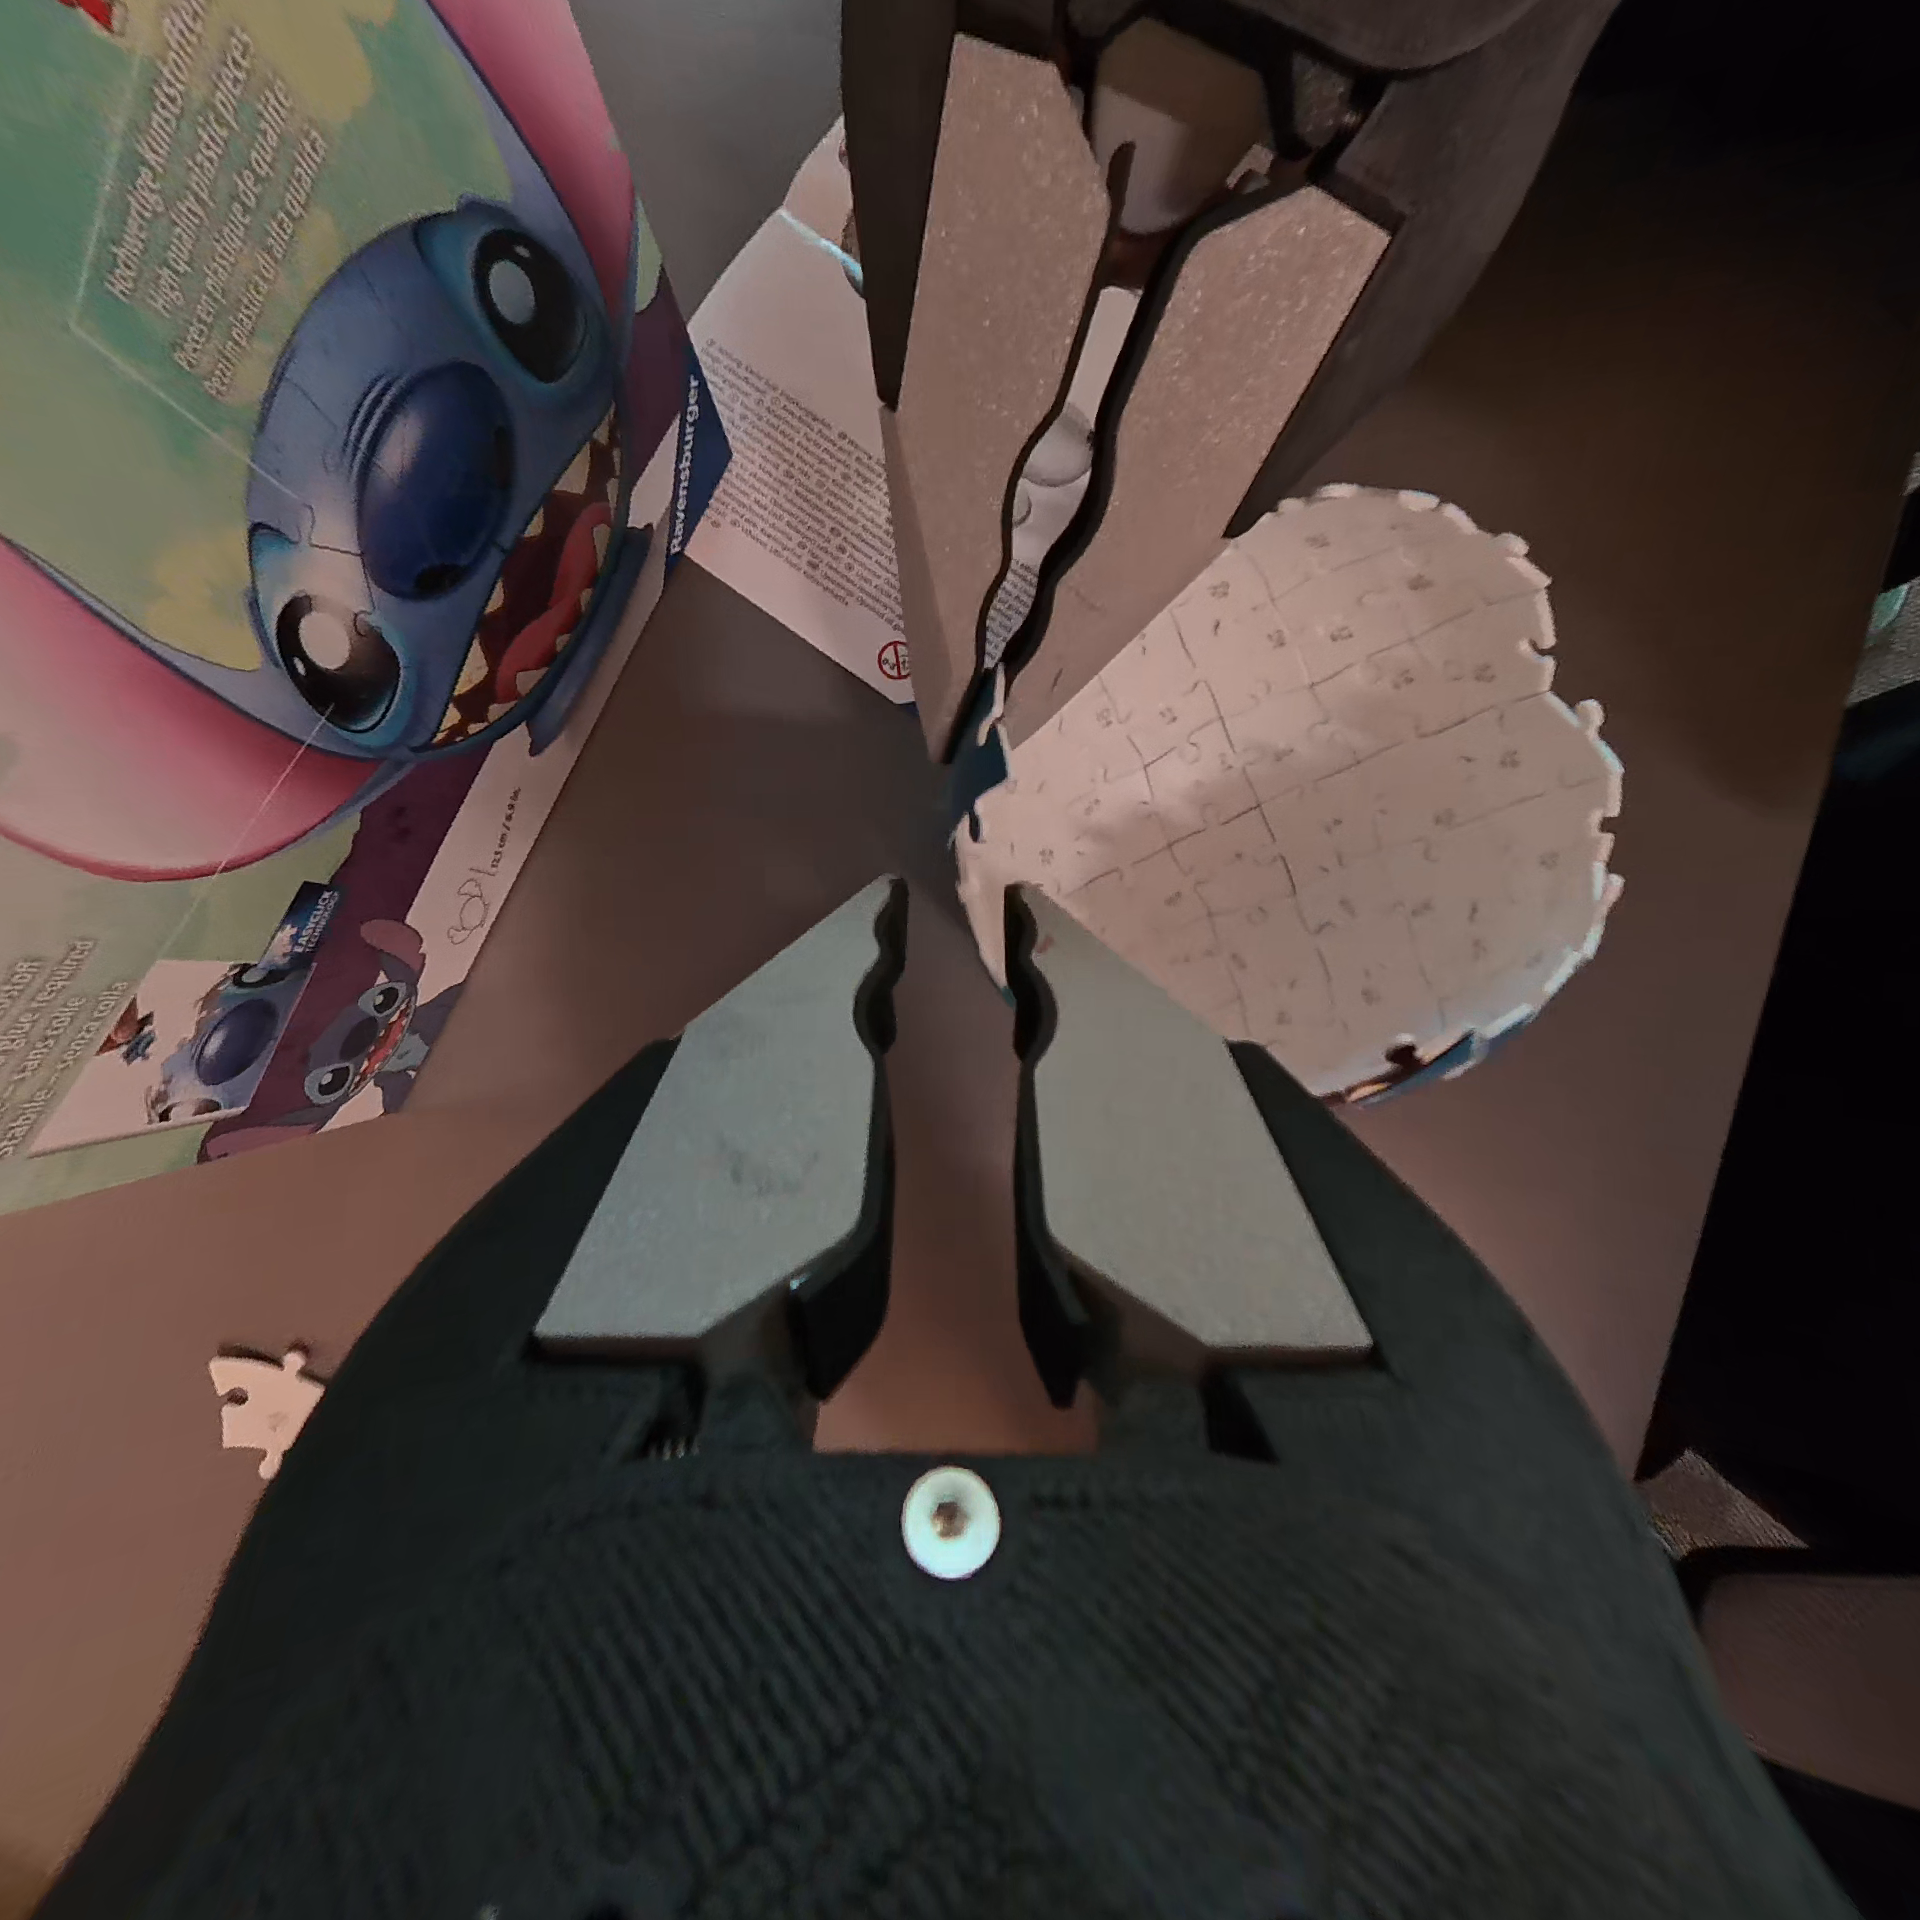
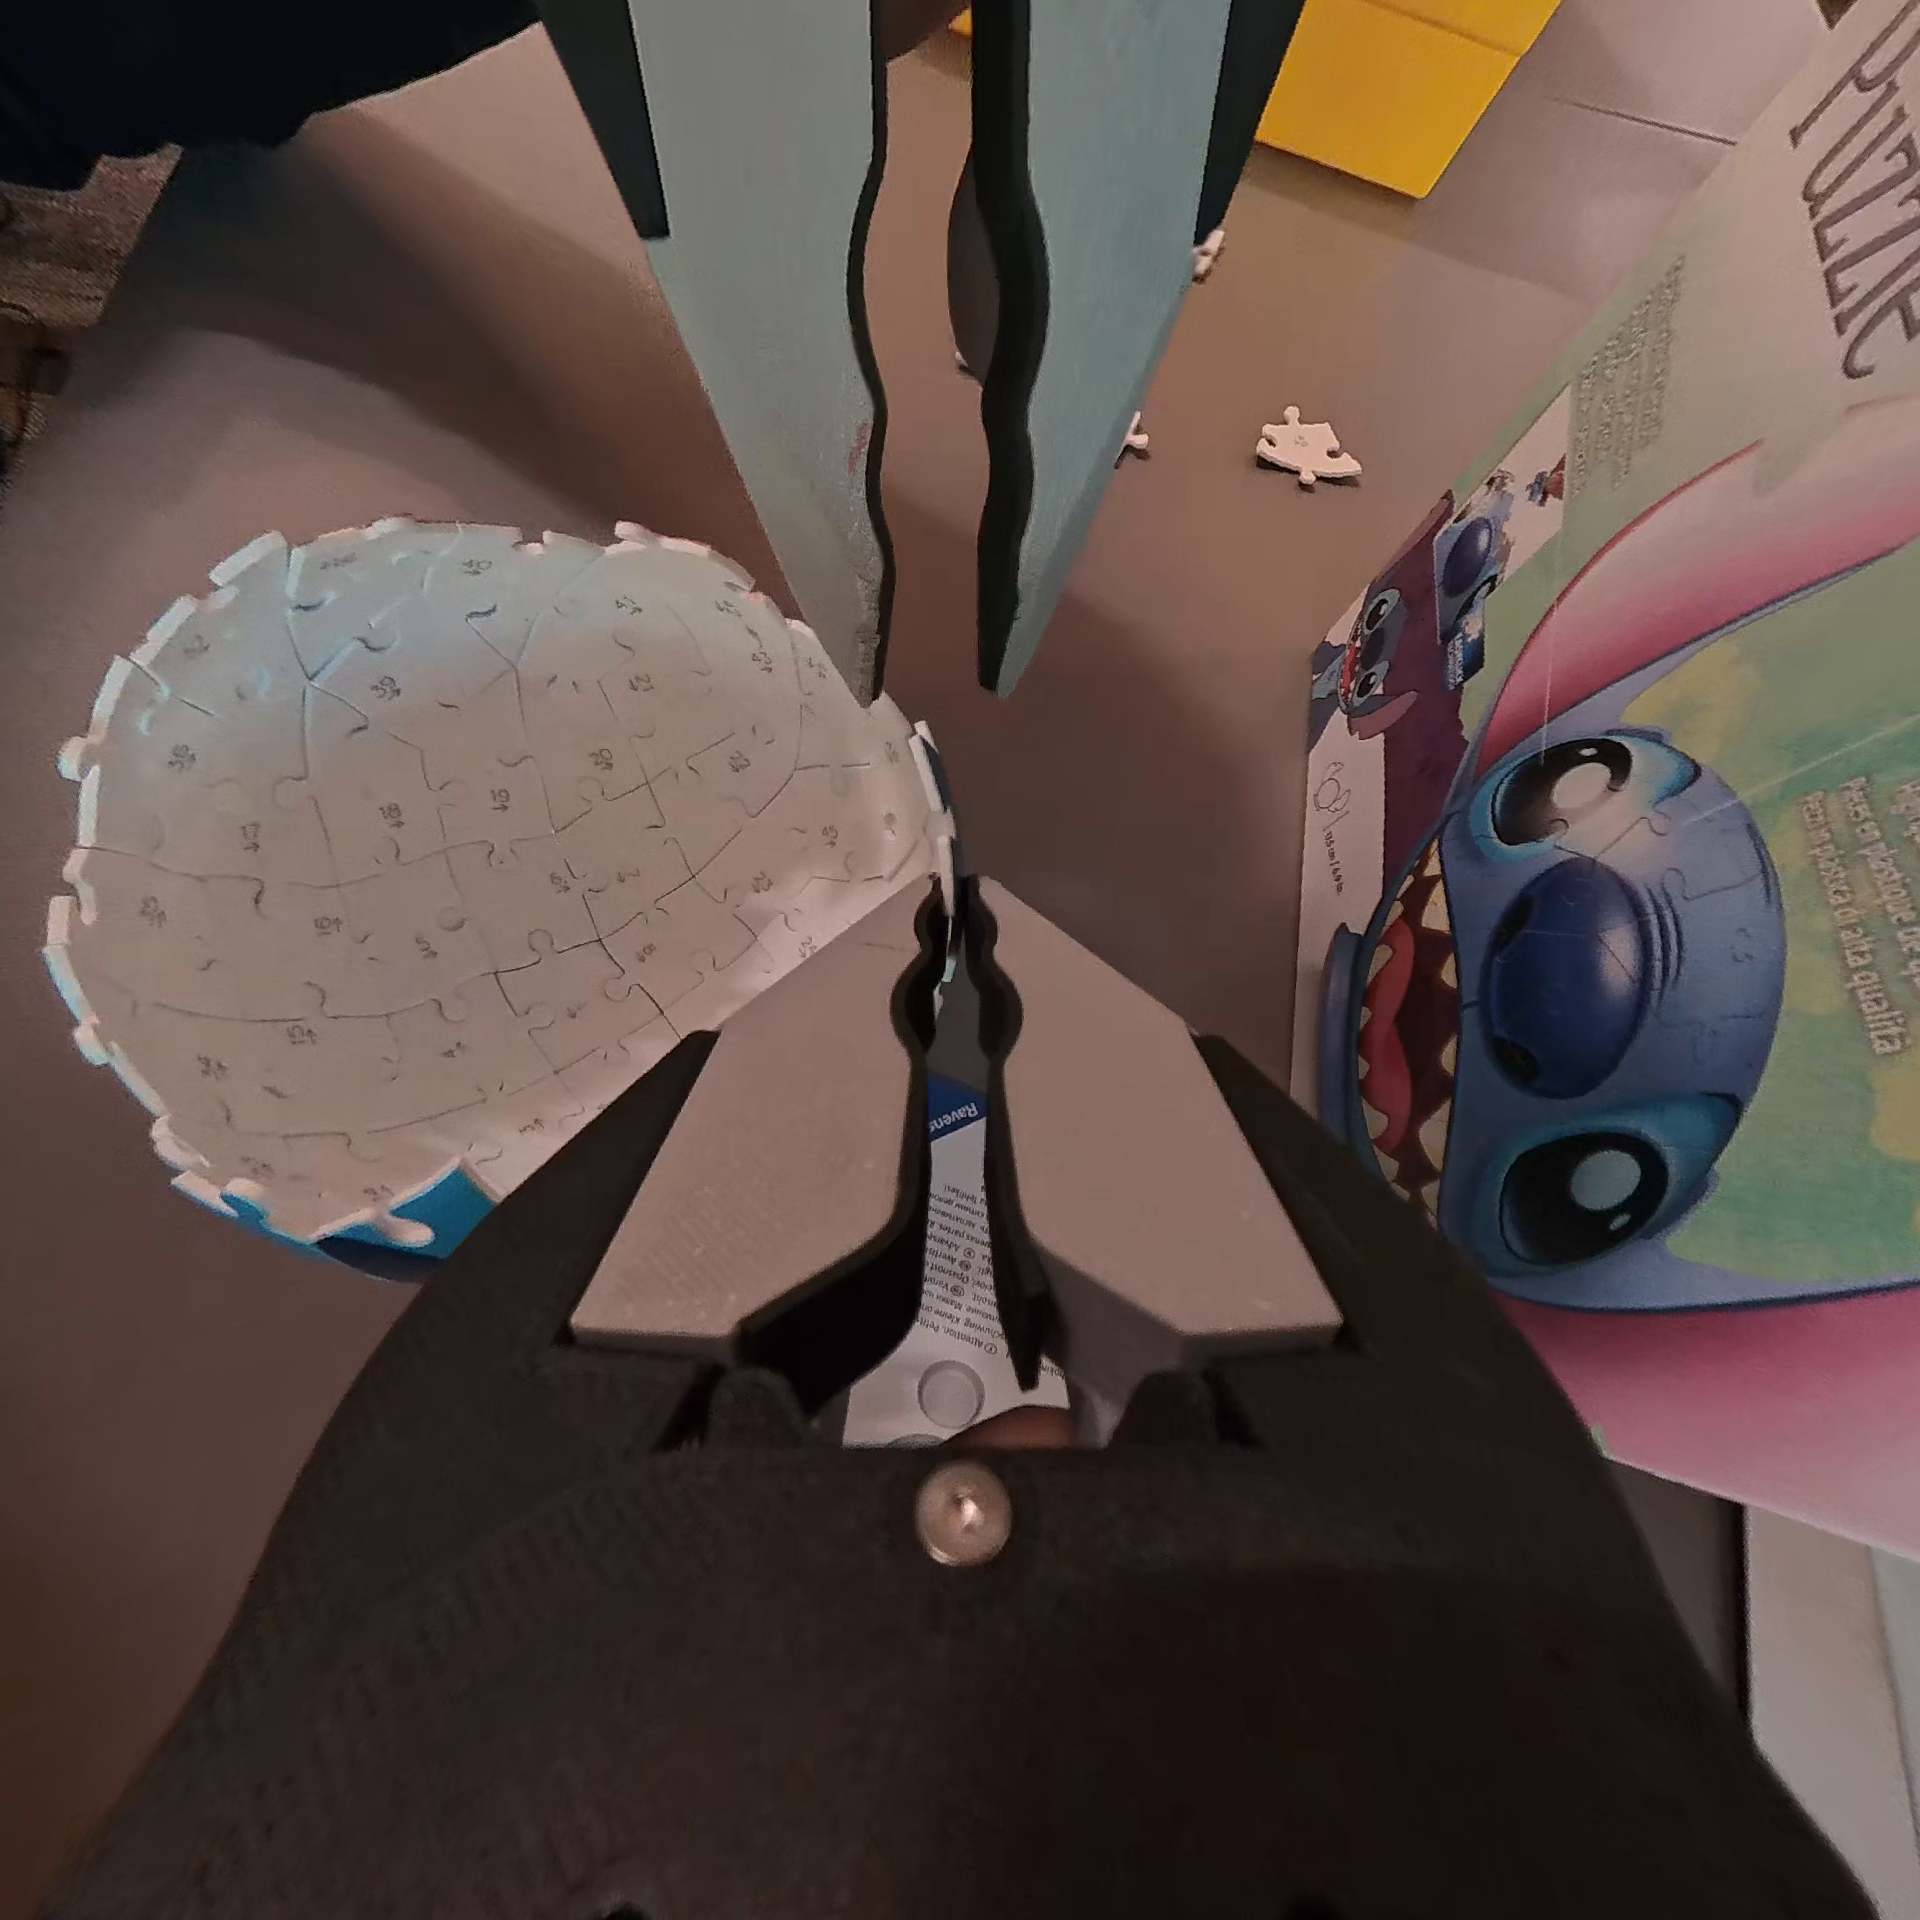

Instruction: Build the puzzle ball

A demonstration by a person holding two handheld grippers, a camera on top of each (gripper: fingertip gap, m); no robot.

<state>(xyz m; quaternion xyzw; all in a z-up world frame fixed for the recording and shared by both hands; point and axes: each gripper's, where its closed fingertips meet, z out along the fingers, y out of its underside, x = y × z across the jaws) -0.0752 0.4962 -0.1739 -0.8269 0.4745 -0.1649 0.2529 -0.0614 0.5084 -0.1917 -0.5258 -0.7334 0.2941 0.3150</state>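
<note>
The half-built puzzle ball (image 1: 1299,790) is an open bowl of joined pieces, white and numbered inside, blue outside. It also shows in the right wrist view (image 2: 416,883). My right gripper (image 2: 956,904) is shut on the bowl's rim and holds it above the table. It enters the left wrist view from the top (image 1: 971,717). My left gripper (image 1: 954,899) faces it tip to tip, jaws a narrow gap apart with nothing between them, right beside the held rim. It enters the right wrist view from the top (image 2: 935,675).
The puzzle box (image 1: 312,520) lies flat beside the grippers, also seen in the right wrist view (image 2: 1610,935). A white leaflet (image 1: 800,457) lies under the right gripper. Loose white pieces (image 2: 1304,447) (image 1: 260,1403) lie on the brown table. A yellow object (image 2: 1382,94) is at the far edge. Both grippers' tips are close together, under 4 cm apart. The yellow object (image 2: 1382,94) is about equally far from each gripper, around 40 cm.
</note>
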